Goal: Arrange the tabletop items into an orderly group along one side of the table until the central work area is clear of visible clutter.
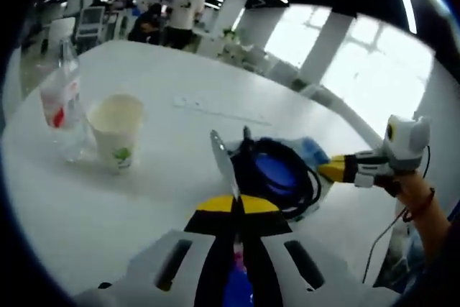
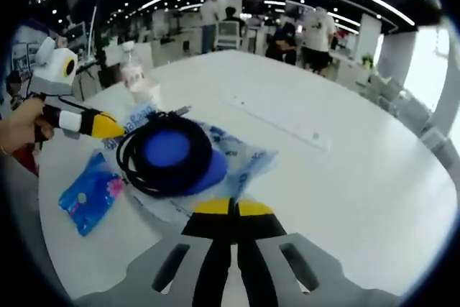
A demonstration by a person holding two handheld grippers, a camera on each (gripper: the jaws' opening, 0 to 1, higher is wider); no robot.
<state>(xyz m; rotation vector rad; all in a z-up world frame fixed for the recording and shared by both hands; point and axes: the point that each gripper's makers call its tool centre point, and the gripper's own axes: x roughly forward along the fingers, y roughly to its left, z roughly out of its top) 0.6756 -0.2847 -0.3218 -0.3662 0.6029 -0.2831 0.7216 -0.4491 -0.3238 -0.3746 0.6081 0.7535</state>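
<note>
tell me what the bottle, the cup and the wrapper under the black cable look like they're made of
Bottle: clear, glossy plastic by the look; the table shows through it, with a red and white label. Cup: matte off-white, probably paper, with a small green print. Wrapper: thin translucent plastic film, crinkled and shiny, with blue print, under the black cable.

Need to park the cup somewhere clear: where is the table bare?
Bare table spreads beyond the blue disc wrapped in black cable, toward the far edge. Also free between paper cup and cable. Crowded around disc, plastic bags and the bottle.
</note>
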